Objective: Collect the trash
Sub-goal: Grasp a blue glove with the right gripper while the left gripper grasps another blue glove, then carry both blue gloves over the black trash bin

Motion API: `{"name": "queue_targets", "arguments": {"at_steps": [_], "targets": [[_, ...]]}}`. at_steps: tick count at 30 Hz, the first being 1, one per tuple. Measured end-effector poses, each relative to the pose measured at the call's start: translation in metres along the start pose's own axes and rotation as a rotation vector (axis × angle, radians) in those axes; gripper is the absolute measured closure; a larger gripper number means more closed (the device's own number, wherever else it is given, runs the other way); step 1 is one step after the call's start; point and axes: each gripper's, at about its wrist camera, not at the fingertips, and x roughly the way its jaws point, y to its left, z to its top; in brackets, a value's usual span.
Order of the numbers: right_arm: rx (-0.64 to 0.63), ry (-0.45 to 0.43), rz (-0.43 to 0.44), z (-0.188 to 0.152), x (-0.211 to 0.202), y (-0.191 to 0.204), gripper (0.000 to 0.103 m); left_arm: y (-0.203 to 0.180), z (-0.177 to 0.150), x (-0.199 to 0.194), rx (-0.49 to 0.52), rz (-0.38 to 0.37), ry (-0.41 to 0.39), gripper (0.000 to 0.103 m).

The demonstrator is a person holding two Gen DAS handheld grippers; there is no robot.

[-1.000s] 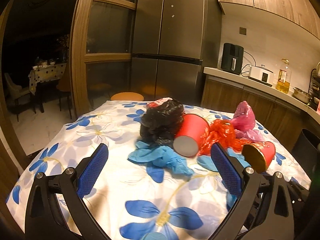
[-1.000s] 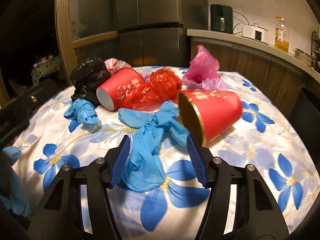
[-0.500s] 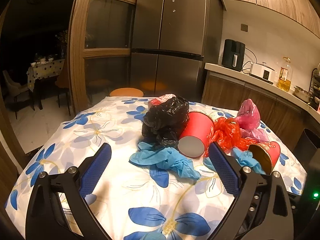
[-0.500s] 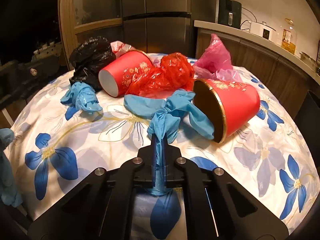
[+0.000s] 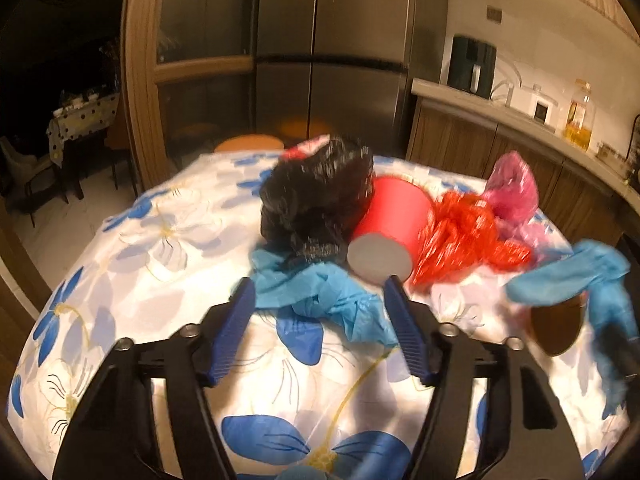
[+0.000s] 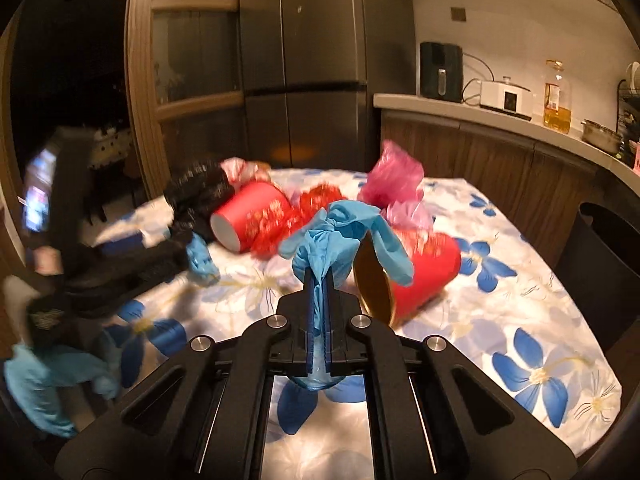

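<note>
While the right gripper [image 6: 319, 316] pinches a blue glove [image 6: 340, 236], the blurred left gripper [image 5: 320, 320] gapes empty

Home kitchen: fridge [image 6: 304, 60], counter [image 6: 500, 120], oil bottle [image 6: 557, 98]

Steel fridge [image 6: 304, 60] dead ahead | wood-framed glass door [image 5: 200, 52] left | pale counter [image 6: 500, 124] over wooden cabinets [image 6: 480, 164] right | floral tablecloth [image 5: 160, 248] | warm dim light

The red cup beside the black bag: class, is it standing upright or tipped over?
Tipped over. The red cup lies on its side on the tablecloth, its grey base facing the left wrist camera, against the black bag.
</note>
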Motion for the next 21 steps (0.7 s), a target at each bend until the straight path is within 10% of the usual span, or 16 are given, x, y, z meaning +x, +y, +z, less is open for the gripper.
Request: {"name": "queue_targets", "arguments": {"at_steps": [4, 12, 21], "targets": [[-0.004, -0.025, 0.014, 0.004, -0.009, -0.001, 0.099, -0.002, -0.001, 0.016, 0.005, -0.016, 0.077, 0.05], [0.01, -0.051, 0.025, 0.008, -0.021, -0.006, 0.099, 0.002, -0.007, 0.032, -0.015, -0.069, 0.162, 0.095], [0.028, -0.073, 0.033, 0.012, -0.032, -0.012, 0.099, 0.003, -0.017, -0.012, -0.046, -0.173, 0.079, 0.1]]}}
